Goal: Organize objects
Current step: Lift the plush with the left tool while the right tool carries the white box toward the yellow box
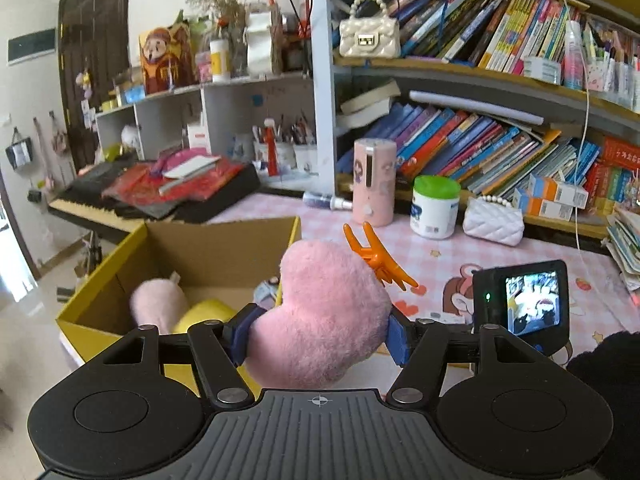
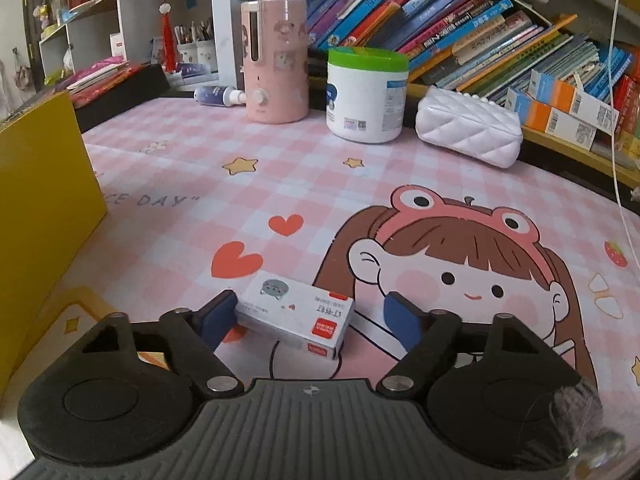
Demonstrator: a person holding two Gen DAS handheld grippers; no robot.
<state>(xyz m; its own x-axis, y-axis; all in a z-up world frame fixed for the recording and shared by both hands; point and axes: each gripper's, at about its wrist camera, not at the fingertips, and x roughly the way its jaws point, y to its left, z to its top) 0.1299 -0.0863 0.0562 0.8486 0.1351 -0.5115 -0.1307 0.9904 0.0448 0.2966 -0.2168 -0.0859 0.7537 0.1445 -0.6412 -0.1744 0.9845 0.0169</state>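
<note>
Left wrist view, left gripper [image 1: 318,334] clamping pink plush heart [image 1: 328,316], right gripper [image 2: 310,320] spread around small white box [image 2: 296,318]

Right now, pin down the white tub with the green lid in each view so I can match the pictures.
Left wrist view: the tub stands right of centre on the pink mat, between the pink canister and the white quilted purse.
Right wrist view: the tub stands upper centre, between the same two.
Shared landmark: the pink canister.

plush heart [image 1: 324,312]: pink, fluffy, held beside the box
orange clip [image 1: 378,258]: on its upper edge
staple box [image 2: 296,314]: small, white, flat on surface
cardboard box [image 1: 100,256]: open, yellow outside
</note>
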